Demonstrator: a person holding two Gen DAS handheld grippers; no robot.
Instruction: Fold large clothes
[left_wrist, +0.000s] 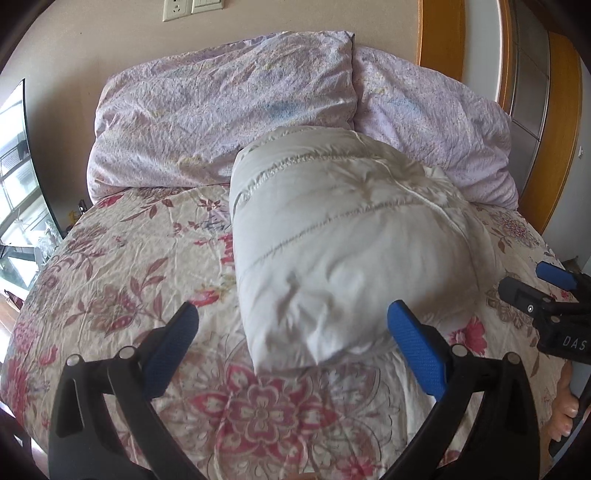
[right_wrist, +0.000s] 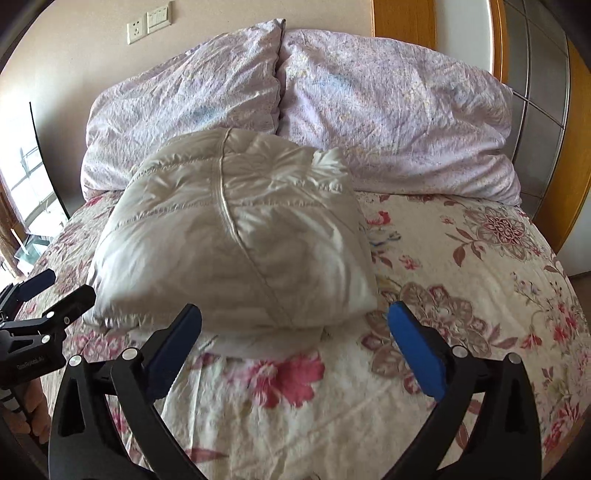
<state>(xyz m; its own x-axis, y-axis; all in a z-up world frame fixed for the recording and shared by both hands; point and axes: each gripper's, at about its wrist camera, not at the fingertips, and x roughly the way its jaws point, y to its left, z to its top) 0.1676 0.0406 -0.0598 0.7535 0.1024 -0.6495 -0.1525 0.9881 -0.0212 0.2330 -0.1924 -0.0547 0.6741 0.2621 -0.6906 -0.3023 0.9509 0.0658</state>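
A white quilted puffer jacket (left_wrist: 343, 236) lies folded into a thick bundle on the floral bed sheet (left_wrist: 122, 266); it also shows in the right wrist view (right_wrist: 236, 240). My left gripper (left_wrist: 291, 314) is open and empty, its blue-padded fingers apart just in front of the bundle's near end. My right gripper (right_wrist: 295, 314) is open and empty, just in front of the bundle's near right corner. The right gripper shows at the right edge of the left wrist view (left_wrist: 535, 284), the left gripper at the left edge of the right wrist view (right_wrist: 48, 291).
Two lilac pillows (left_wrist: 221, 107) (right_wrist: 399, 110) lean against the wall behind the jacket. A wooden door frame (left_wrist: 439, 33) and a metal-panelled door (right_wrist: 535, 74) stand at the right. A window (left_wrist: 18, 177) is at the left. The floral sheet (right_wrist: 461, 258) spreads right of the bundle.
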